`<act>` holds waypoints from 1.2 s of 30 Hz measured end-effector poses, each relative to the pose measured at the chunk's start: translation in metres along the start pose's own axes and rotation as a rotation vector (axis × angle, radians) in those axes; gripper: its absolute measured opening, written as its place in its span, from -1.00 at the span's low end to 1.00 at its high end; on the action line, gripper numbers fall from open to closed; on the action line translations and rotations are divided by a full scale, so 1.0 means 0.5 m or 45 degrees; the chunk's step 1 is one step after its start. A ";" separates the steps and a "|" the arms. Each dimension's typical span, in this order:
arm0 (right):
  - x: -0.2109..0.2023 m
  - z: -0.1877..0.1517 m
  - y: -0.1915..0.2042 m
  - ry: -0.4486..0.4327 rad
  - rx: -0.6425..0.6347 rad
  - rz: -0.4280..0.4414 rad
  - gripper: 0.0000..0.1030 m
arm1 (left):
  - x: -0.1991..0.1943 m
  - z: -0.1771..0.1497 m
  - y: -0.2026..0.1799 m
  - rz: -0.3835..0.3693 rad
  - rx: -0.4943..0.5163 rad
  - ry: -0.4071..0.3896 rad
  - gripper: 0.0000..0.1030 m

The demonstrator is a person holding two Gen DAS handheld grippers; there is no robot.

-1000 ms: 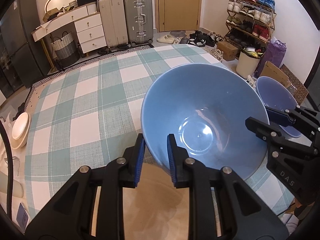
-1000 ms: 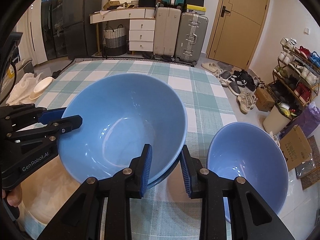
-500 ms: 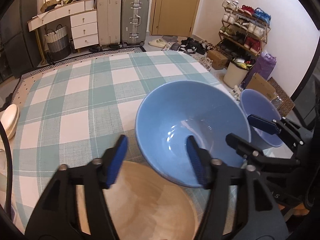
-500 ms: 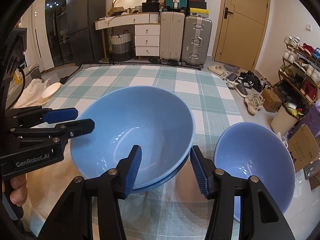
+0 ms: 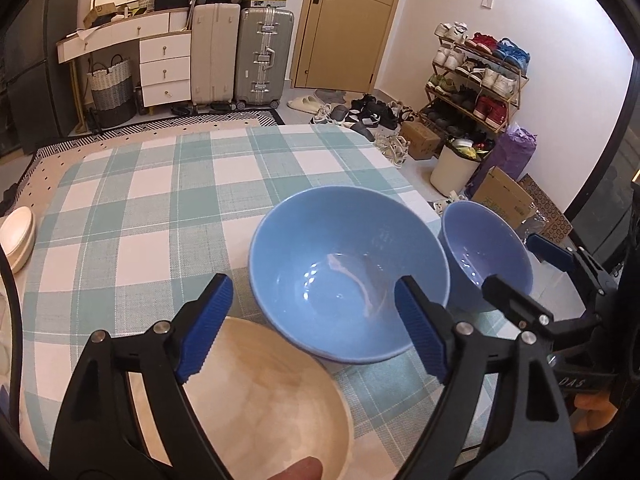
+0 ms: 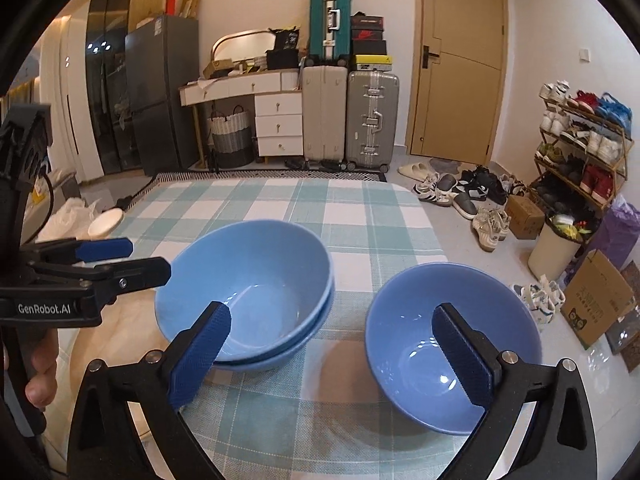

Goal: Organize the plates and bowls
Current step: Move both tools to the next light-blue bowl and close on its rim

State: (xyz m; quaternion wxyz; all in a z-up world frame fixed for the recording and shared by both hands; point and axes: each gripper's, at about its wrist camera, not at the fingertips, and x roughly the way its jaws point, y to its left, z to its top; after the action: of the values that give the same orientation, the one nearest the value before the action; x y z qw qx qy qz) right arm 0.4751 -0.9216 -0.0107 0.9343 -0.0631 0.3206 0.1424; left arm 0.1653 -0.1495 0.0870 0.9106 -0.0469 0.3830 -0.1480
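Your right gripper [image 6: 330, 350] is nearest the work, with its jaws spread wide and nothing between them. In the right wrist view the single bowl [image 6: 452, 344] lies directly ahead and slightly right of the jaw centreline; the right finger's pad overlaps its near rim in the picture, though contact cannot be confirmed. That bowl is round, so it has no long axis to align with (any rim point will serve).

Your left gripper [image 5: 320, 328] is also fully spread and empty. Below its fingers lies the wooden plate [image 5: 256, 396], at the near table edge. Just past the plate stands the bowl stack [image 6: 248, 292], two blue bowls nested, the upper one seated inside the lower. In the left wrist view the stack [image 5: 348, 276] lies ahead and between the left jaws' line of sight, closer to the left gripper than to the right.

The single bowl stands just beside the stack, on its right, apart from it on the checked cloth [image 6: 280, 200].

Judged from this layout, the remaining bowl belongs on the stack. The right gripper is the nearer one for that pick; the carry would run leftward. Grip the near rim and expect the bowl to tilt away under its own weight.

Farther off, a white dish [image 5: 14, 236] sits at the table's left edge, well apart from the bowls.
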 end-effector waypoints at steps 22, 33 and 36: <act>-0.112 -0.023 -0.217 -0.019 0.207 -0.134 0.99 | 0.035 -0.010 -0.197 -0.112 0.145 0.028 0.96; -0.102 -0.056 -0.319 0.033 0.345 -0.168 0.99 | 0.070 -0.016 -0.303 -0.183 0.199 0.086 0.96; -0.100 -0.063 -0.339 0.042 0.380 -0.184 0.99 | 0.072 -0.013 -0.335 -0.208 0.219 0.072 0.96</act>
State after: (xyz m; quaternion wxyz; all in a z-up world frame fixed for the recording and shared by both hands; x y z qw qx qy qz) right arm 0.4709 -1.1006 -0.0001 0.9357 0.0511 0.3482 0.0245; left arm 0.1455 -0.3200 0.0910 0.8850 0.0045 0.3893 -0.2553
